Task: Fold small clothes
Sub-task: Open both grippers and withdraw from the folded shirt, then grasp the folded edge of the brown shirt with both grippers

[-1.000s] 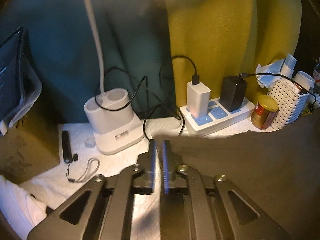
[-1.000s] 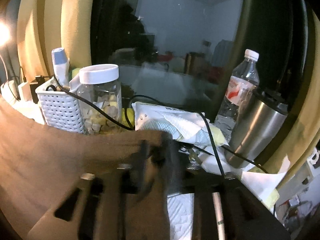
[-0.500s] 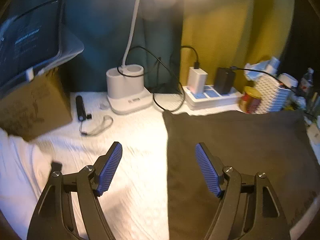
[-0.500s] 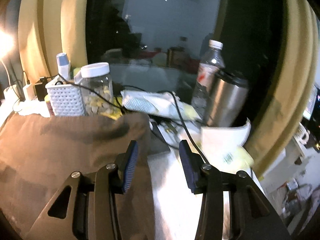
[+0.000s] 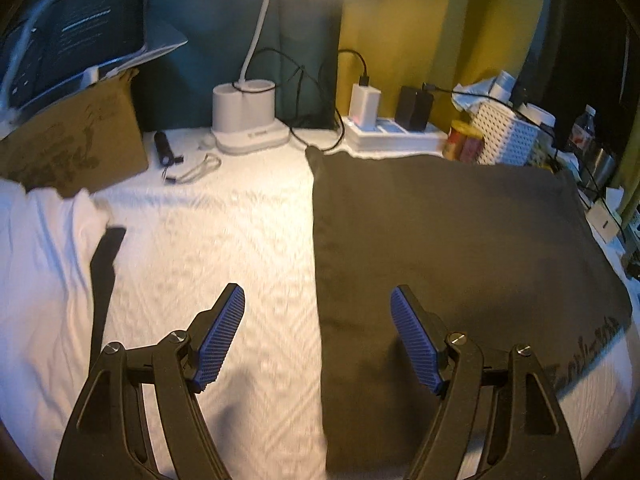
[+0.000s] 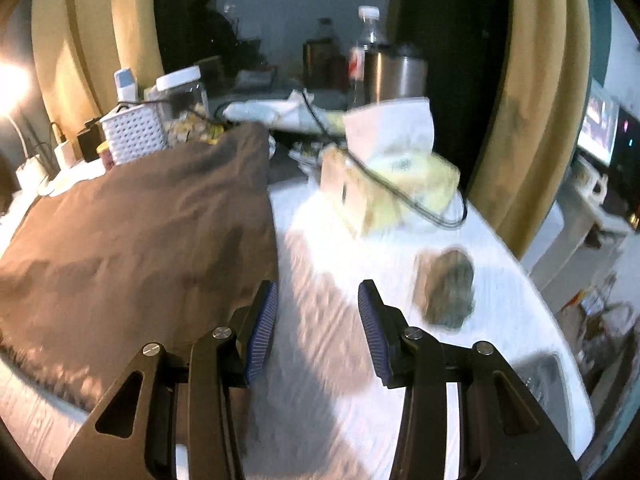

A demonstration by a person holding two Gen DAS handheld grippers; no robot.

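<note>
Fingers of my left gripper (image 5: 318, 340) stand spread, having just been opening, with nothing pinched; they straddle the left edge of the dark brown garment (image 5: 460, 240), which lies flat on the white cloth (image 5: 224, 248); fingers of my right gripper (image 6: 317, 326) are likewise parted and empty, just beside the garment's right edge. Beyond lie a lamp base (image 5: 246, 118), power strip (image 5: 396, 136), white basket (image 5: 506, 134) and tissue box (image 6: 384, 184).

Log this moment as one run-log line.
left gripper: jaws open, empty | right gripper: jaws open, empty | brown garment: flat on white cloth
</note>
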